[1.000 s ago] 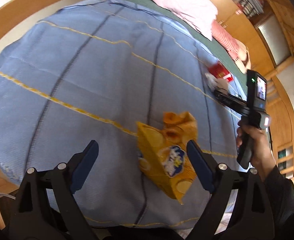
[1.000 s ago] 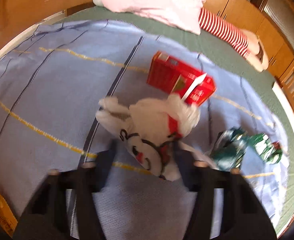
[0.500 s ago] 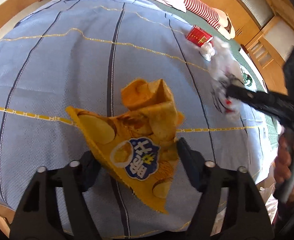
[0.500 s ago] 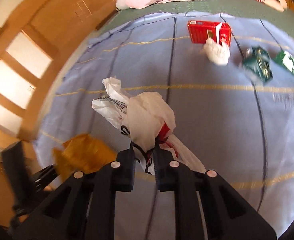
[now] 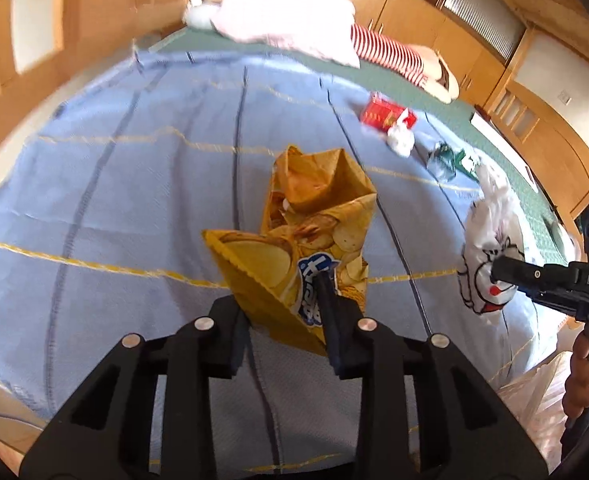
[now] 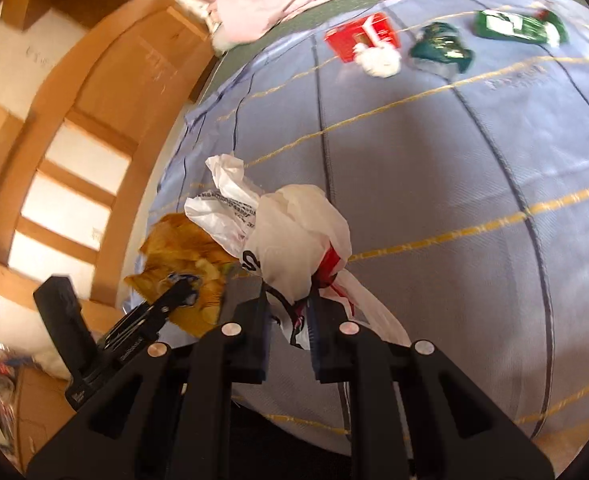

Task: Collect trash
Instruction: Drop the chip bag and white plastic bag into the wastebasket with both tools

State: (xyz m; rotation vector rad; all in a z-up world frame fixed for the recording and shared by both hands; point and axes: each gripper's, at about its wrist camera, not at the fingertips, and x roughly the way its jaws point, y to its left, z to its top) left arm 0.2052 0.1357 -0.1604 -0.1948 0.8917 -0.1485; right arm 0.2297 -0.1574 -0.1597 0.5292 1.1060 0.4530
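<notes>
A crumpled yellow chip bag (image 5: pixel 314 216) stands between the fingers of my left gripper (image 5: pixel 284 320). The jaws are closing and the pads press its lower part. The bag (image 6: pixel 182 252) and the left gripper (image 6: pixel 174 292) also show at the left of the right wrist view. My right gripper (image 6: pixel 288 316) is shut on a white plastic bag (image 6: pixel 294 240) with red and black print, held just above the blue blanket (image 6: pixel 454 200). That white bag (image 5: pixel 486 232) hangs from the right gripper (image 5: pixel 498 272) at the right of the left wrist view.
Farther off on the blanket (image 5: pixel 134 200) lie a red box (image 5: pixel 386 114), a white crumpled wad (image 5: pixel 400 140) and green wrappers (image 6: pixel 438 50). A pink pillow (image 5: pixel 286 20) lies at the bed's head. Wooden walls surround the bed. A pale plastic bag (image 5: pixel 534 400) sits at the lower right.
The left jaws have closed from wide open onto the chip bag, which has come up off the blanket. The right gripper has carried the white bag away from the red box, toward the chip bag.
</notes>
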